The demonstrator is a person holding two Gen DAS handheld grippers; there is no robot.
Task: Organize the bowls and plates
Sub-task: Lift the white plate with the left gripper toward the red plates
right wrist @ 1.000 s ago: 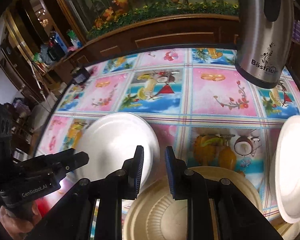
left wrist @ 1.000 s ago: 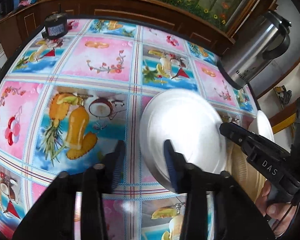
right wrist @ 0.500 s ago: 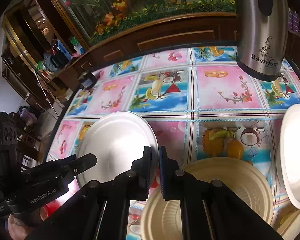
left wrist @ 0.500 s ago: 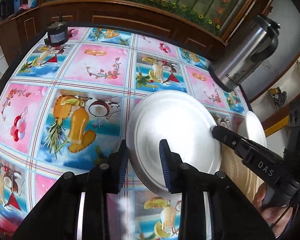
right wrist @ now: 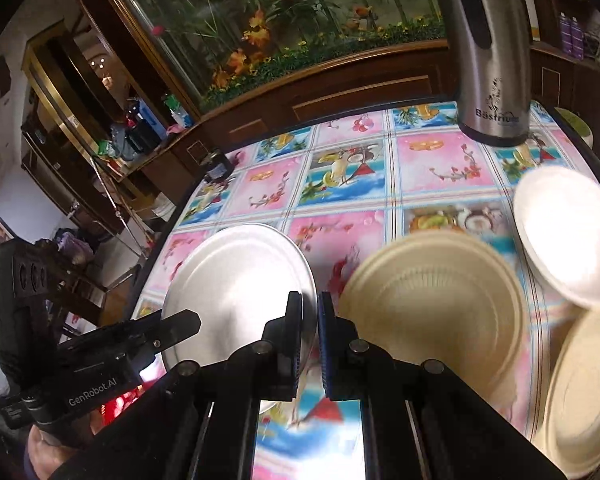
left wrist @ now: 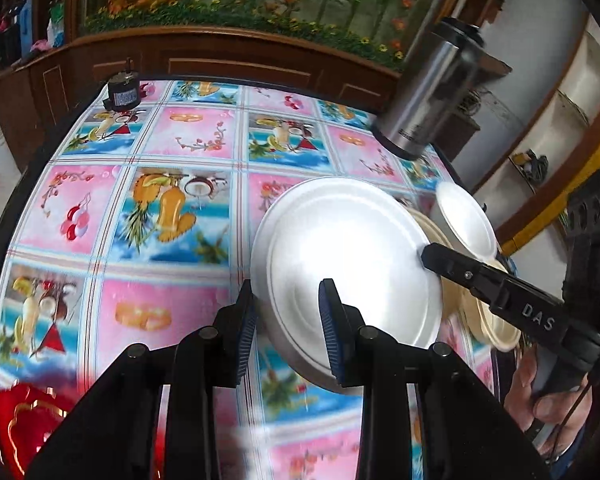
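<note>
A large white plate is lifted and tilted above the fruit-print tablecloth. My right gripper is shut on its rim; in the right wrist view the plate looks grey. My left gripper is open, its fingers straddling the plate's near edge. A cream ribbed bowl sits just right of the plate, and also shows in the left wrist view. A small white bowl lies further right, and another cream bowl at the right edge.
A steel thermos jug stands at the table's far right. A small black motor-like object sits at the far left corner. A red tray lies at the near left edge. A wooden cabinet with an aquarium runs behind the table.
The right gripper has closed on the plate's rim and lifted and tilted it. Both grippers have pulled back and up. The left jaws have narrowed around the plate's edge.
</note>
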